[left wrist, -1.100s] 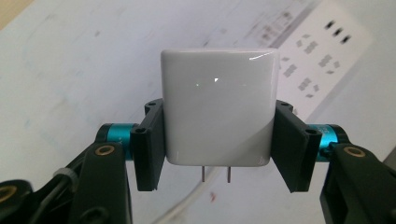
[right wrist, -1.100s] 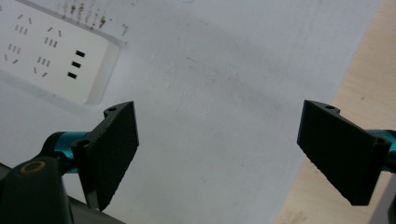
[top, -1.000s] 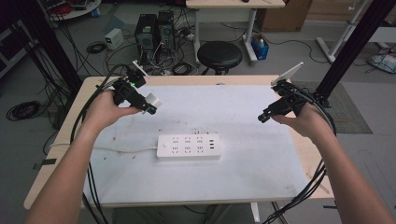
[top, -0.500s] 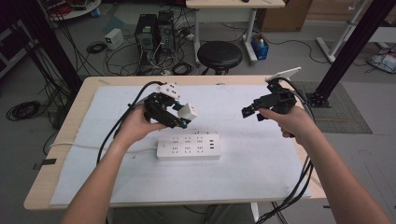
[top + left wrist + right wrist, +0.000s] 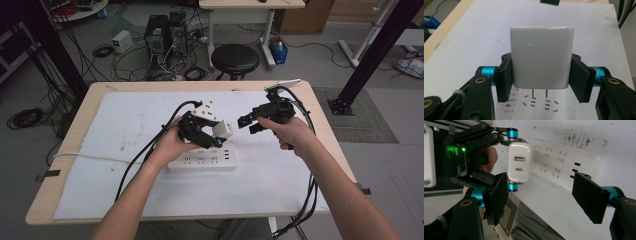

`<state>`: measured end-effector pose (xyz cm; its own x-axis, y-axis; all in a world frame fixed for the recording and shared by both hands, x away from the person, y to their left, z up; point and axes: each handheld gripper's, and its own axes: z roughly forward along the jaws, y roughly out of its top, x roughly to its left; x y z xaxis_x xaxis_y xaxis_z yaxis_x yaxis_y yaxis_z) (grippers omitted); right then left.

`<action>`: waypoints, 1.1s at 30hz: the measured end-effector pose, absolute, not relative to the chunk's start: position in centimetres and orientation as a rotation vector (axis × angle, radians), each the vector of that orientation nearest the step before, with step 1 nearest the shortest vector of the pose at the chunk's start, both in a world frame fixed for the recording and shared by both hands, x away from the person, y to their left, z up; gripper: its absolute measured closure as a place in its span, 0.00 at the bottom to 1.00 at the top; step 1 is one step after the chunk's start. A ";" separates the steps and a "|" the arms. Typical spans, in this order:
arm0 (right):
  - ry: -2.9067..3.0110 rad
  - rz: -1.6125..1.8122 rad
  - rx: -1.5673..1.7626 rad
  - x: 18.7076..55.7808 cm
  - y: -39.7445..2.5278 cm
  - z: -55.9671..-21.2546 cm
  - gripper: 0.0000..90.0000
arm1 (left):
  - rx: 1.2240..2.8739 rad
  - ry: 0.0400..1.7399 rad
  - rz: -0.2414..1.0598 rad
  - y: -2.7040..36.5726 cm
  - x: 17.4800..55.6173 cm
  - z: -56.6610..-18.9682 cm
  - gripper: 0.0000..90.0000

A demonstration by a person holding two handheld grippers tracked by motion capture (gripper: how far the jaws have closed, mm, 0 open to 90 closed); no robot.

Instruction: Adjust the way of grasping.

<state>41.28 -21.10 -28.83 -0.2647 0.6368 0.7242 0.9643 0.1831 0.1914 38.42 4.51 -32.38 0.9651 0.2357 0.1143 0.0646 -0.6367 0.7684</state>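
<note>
While the person's forearms entered from the near edge of the table (image 5: 70, 155), the left gripper (image 5: 209, 134) hovered just above the white power strip (image 5: 202, 161), its jaws closed on the sides of a white charger (image 5: 222, 129). Seen in the left gripper view, the charger (image 5: 541, 57) sat squarely between the two black jaws, and its two metal prongs (image 5: 540, 93) pointed down toward the socket holes of the power strip (image 5: 541, 103) without touching them. Farther right, the right gripper (image 5: 248, 124) was held above the white mat (image 5: 125, 125), near the charger but apart from it. Its jaws stood wide open and held nothing. Seen in the right gripper view, the charger (image 5: 519, 162) showed two ports on its outer face, with the power strip (image 5: 564, 167) lying behind it.
</note>
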 end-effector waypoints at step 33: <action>-2.066 -0.882 -1.462 41.8 -18.8 -30.4 0.69 | 2.328 0.199 0.444 2.5 37.0 -32.9 0.31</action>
